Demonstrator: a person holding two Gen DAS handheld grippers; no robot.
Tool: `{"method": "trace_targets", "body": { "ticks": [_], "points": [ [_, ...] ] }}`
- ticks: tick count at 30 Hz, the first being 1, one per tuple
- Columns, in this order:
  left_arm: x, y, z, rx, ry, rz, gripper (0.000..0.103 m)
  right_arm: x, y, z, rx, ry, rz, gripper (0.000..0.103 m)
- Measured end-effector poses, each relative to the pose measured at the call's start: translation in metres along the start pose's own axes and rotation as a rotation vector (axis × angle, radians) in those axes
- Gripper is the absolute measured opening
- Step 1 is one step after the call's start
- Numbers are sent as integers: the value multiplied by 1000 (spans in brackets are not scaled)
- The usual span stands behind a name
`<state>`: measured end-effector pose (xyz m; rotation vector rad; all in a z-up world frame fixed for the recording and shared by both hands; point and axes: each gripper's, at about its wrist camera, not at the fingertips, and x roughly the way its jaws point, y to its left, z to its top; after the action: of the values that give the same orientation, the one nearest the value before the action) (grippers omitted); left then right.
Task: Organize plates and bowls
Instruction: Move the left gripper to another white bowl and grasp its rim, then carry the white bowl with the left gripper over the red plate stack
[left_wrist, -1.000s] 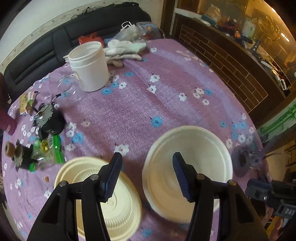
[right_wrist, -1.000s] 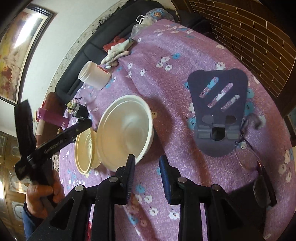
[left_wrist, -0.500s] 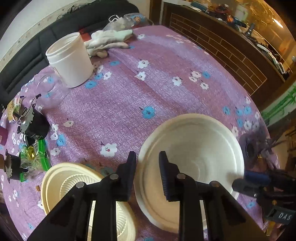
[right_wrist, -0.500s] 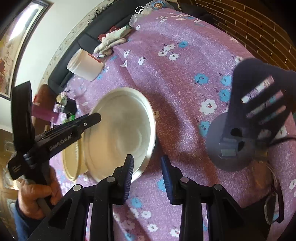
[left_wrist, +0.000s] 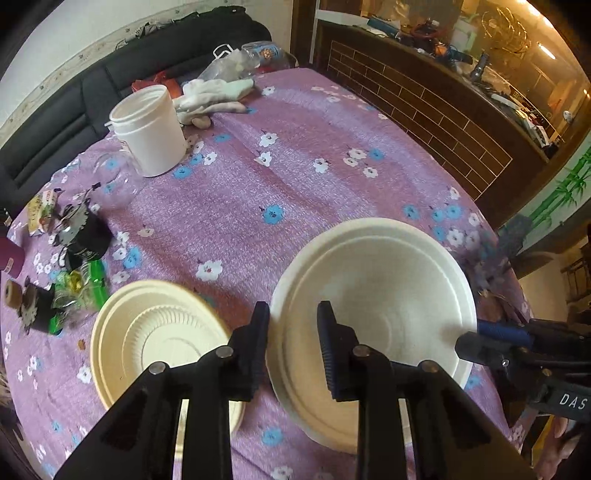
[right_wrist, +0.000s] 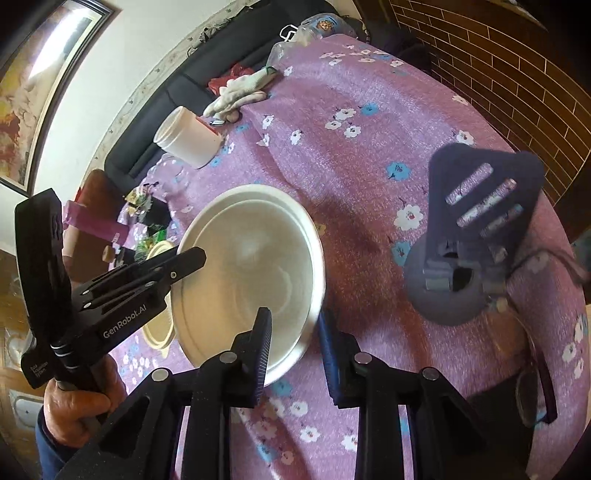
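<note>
A large white bowl (left_wrist: 373, 295) is lifted and tilted over the purple flowered table; it also shows in the right wrist view (right_wrist: 251, 266). My left gripper (left_wrist: 293, 332) is shut on its left rim, one finger inside and one outside. My right gripper (right_wrist: 295, 332) is shut on its opposite rim in the same way. A cream plate stack with a ribbed inner plate (left_wrist: 159, 339) lies on the table left of the bowl, and its edge shows in the right wrist view (right_wrist: 159, 328).
A white tub (left_wrist: 149, 129) and pale gloves (left_wrist: 210, 98) stand at the back. Small dark items and a green wrapper (left_wrist: 74, 258) crowd the left edge. A purple phone stand (right_wrist: 476, 236) and glasses (right_wrist: 532, 398) sit at the right. A brick wall (left_wrist: 424, 110) borders the table.
My left gripper closed from wide open onto the bowl's rim. The bowl rose off the table and tilted between both grippers.
</note>
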<state>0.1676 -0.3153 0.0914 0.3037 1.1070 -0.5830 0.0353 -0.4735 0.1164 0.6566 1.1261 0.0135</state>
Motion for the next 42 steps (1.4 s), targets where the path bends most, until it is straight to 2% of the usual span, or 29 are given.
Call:
{"method": "trace_targets", "body": {
  "ticks": [8,15,19,28,34,42],
  "points": [
    [-37,2,-42,-30,-19,14,26,-22,17,-34,-40,16,34,29],
    [-70,9,-101,-80,-27,38,30,-28,37,-75,-101,53,54,29],
    [-77,9,-140,-111,-13,56,31,-26,50,-104,-134,84,59,29],
    [-78,17,-215,-158,59,35,31,-11,61,-163,-180,175,45,30],
    [-78,22,-235,-190,68,22,31,-3,66,-184,-199,190,21,30],
    [-77,22,-236,-170,52,20,31,-1,69,-191,-202,171,-14,30]
  ]
}}
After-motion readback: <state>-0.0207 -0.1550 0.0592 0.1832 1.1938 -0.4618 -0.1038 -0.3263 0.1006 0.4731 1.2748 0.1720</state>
